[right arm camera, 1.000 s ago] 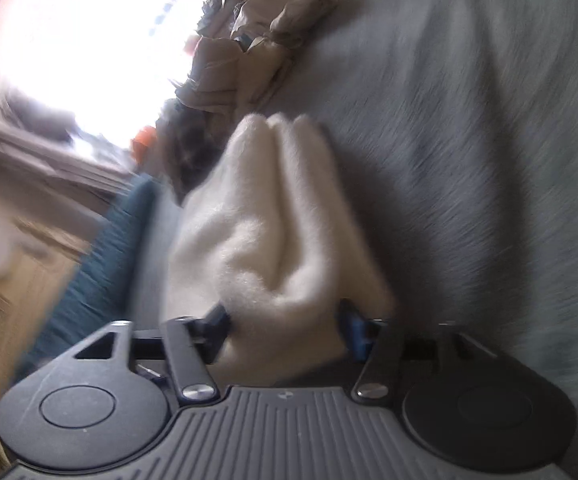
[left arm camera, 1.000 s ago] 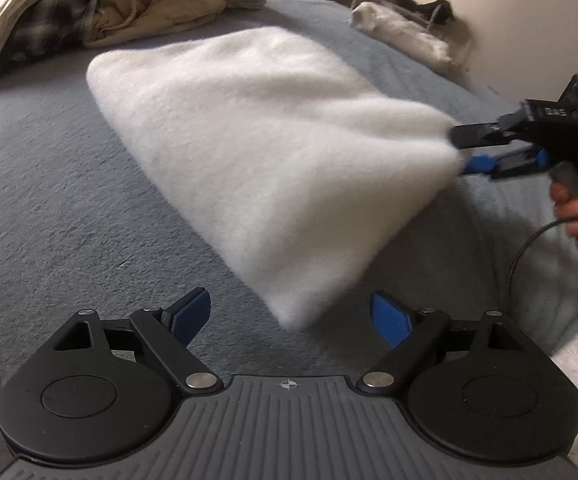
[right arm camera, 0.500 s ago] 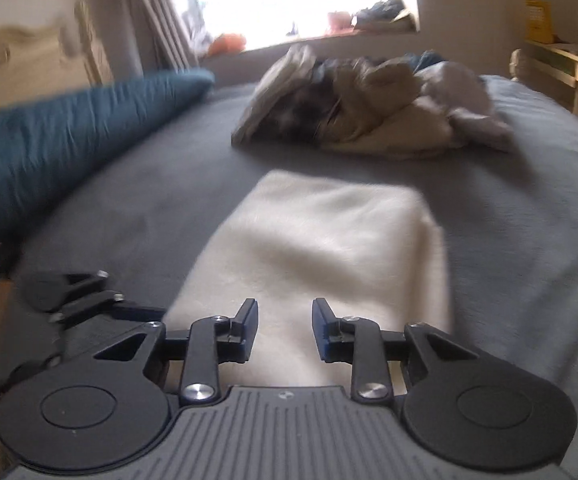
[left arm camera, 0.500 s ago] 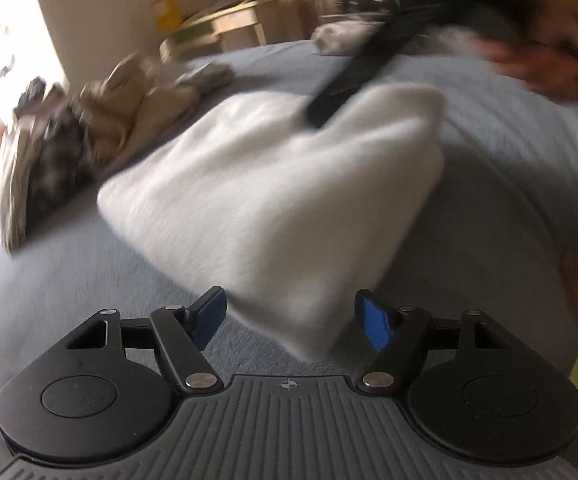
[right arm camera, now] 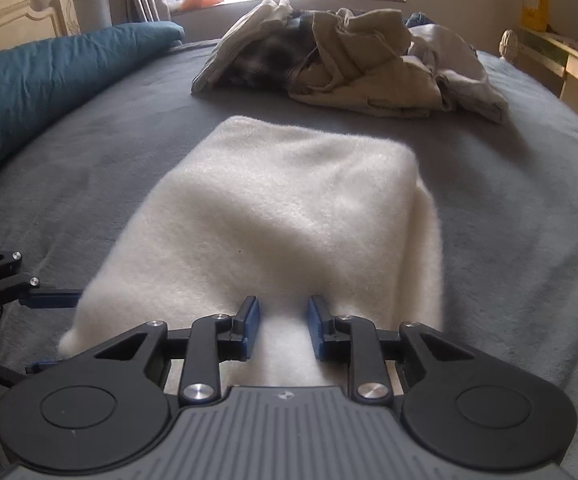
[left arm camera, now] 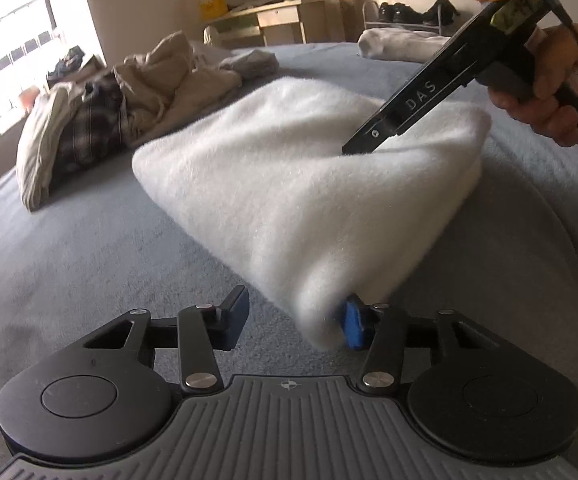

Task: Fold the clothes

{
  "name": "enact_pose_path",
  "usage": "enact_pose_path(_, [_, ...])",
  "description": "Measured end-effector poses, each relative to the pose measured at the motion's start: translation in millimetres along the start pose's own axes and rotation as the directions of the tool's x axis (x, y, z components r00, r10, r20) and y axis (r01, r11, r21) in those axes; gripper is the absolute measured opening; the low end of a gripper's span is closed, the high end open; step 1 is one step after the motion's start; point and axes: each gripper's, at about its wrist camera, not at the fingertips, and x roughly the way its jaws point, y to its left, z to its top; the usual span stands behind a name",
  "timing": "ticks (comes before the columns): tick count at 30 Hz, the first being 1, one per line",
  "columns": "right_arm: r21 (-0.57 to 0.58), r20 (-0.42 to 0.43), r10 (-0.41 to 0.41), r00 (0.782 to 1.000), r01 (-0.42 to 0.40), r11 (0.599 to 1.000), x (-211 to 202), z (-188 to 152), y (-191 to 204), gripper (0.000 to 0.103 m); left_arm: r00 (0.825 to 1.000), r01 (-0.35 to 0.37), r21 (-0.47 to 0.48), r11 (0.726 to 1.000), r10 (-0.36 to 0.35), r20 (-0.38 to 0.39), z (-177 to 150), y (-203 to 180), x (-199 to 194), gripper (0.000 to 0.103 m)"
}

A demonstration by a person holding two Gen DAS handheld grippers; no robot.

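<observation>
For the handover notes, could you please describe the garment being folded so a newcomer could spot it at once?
On the grey bed, in front of the crumpled clothes pile by the window, lies a folded white fleece. It is the only neat, fluffy white item; the pile is beige and plaid.

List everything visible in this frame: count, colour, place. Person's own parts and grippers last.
fleece: 1, white, folded, centre of the bed
clothes pile: 1 heap, beige and dark plaid, far side of the bed by the window
bed cover: 1, grey, under everything
pillow: 1, teal, along the bed's edge by the cream headboard
white bundle: 1, far edge of the bed
desk: 1, pale wood, by the wall
shoes: dark, on a rack beyond the bed; count unclear
left gripper: open, at the fleece's near corner
right gripper: open, over the fleece's top
hand: 1, holding the right gripper
</observation>
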Motion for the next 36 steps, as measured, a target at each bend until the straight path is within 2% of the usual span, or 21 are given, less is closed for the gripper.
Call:
enact_pose_path(2, [-0.028, -0.029, -0.005, 1.0, 0.004, 1.0, -2.6, 10.2, 3.6, 0.027, 1.0, 0.017, -0.009, 1.0, -0.017, -0.001, 0.0, 1.3, -1.1, 0.041])
enact_pose_path(4, [-0.063, -0.025, 0.022, 0.999, -0.024, 0.998, -13.2, 22.2, 10.4, 0.027, 1.0, 0.025, -0.011, 1.0, -0.025, 0.001, -1.0, 1.2, -2.3, 0.041])
enact_pose_path(7, [-0.17, -0.007, 0.144, 0.989, -0.144, 0.975, -35.7, 33.6, 31.1, 0.027, 1.0, 0.029, -0.016, 0.999, -0.029, 0.002, -2.1, 1.1, -2.3, 0.041])
enact_pose_path(9, [-0.212, -0.089, 0.179, 0.98, -0.194, 0.958, -32.9, 29.1, 41.3, 0.025, 0.999, 0.036, -0.023, 0.999, -0.036, -0.001, -2.8, 2.0, -2.1, 0.041])
enact_pose_path(11, [-0.251, -0.21, 0.1, 0.972, -0.152, 0.956, -9.6, 7.1, 40.1, 0.023, 0.999, 0.05, -0.034, 0.998, -0.051, -0.012, -3.1, 3.5, -0.2, 0.041])
enact_pose_path(12, [-0.271, -0.225, 0.082, 0.971, -0.143, 0.952, -2.5, -5.2, 37.3, 0.022, 0.998, 0.064, -0.045, 0.997, -0.065, -0.024, -3.6, 4.2, 2.0, 0.041])
enact_pose_path(13, [-0.291, -0.231, 0.073, 0.97, -0.14, 0.946, 2.8, -16.8, 34.8, 0.022, 0.996, 0.077, -0.055, 0.996, -0.079, -0.035, -4.0, 4.8, 3.9, 0.041])
enact_pose_path(14, [-0.296, -0.228, 0.075, 0.971, -0.143, 0.944, 0.6, -14.6, 37.0, 0.022, 0.996, 0.076, -0.051, 0.996, -0.078, -0.034, -4.4, 4.1, 3.4, 0.04])
enact_pose_path(17, [-0.3, -0.212, 0.091, 0.973, -0.153, 0.942, -11.4, 2.1, 46.8, 0.022, 0.997, 0.067, -0.034, 0.997, -0.068, -0.024, -4.2, 4.0, 1.7, 0.04])
enact_pose_path(22, [-0.306, -0.184, 0.117, 0.976, -0.17, 0.937, -31.5, 29.8, 63.2, 0.022, 0.997, 0.07, -0.056, 0.996, -0.072, -0.025, -6.5, 6.0, 0.5, 0.04])
enact_pose_path(24, [-0.304, -0.171, 0.151, 0.974, -0.197, 0.932, -30.0, 38.8, 71.8, 0.022, 0.996, 0.077, -0.077, 0.994, -0.081, -0.045, -7.4, 8.7, 2.7, 0.04])
enact_pose_path(29, [-0.271, -0.237, 0.143, 0.961, -0.206, 0.94, 19.5, 16.5, 67.6, 0.021, 0.99, 0.095, -0.127, 0.987, -0.107, -0.094, -9.7, 15.5, 8.0, 0.04])
enact_pose_path(33, [-0.279, -0.238, 0.131, 0.962, -0.197, 0.94, 15.0, 17.0, 68.2, 0.02, 0.975, 0.182, -0.19, 0.965, -0.201, -0.09, -9.8, 33.1, 0.1, 0.04])
enact_pose_path(36, [-0.278, -0.235, 0.122, 0.964, -0.187, 0.942, 15.8, 13.3, 70.3, 0.021, 0.961, 0.252, -0.313, 0.916, -0.275, -0.032, -11.2, 53.4, -12.7, 0.047])
